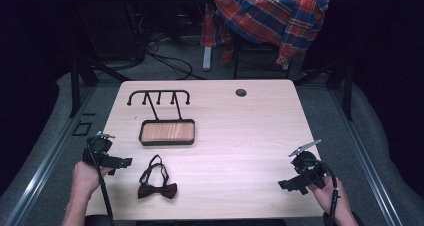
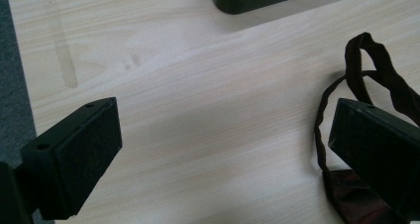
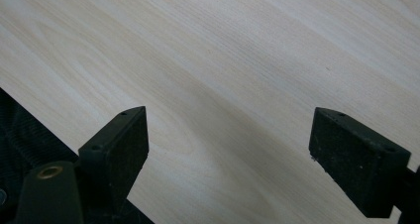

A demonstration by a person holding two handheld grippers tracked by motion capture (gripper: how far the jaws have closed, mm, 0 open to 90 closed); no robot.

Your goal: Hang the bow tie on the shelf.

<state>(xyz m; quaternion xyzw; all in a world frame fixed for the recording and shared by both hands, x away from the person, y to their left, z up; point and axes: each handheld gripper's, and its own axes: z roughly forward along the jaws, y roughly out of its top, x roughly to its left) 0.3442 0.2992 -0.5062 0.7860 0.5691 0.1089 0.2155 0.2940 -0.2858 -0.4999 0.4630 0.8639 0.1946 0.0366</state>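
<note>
Bow tie [image 1: 157, 190] flat on table [image 1: 240, 131], near front edge, left of centre, just in front of the tray [image 1: 167, 132]. Bow's long axis runs left-right, parallel to front edge; strap loop [image 1: 154, 170] points away from the person, toward tray, leaning slightly left. Left gripper [image 1: 125, 162] just left of the tie, jaws pointing right at it, spread wide, holding nothing; in the left gripper view the strap [image 2: 376, 65] sits by the right-hand jaw, contact unclear. Right gripper [image 1: 286, 185] well apart at right front, jaws wide open over bare wood, empty. Hook rack [image 1: 159, 97] stands behind tray.
</note>
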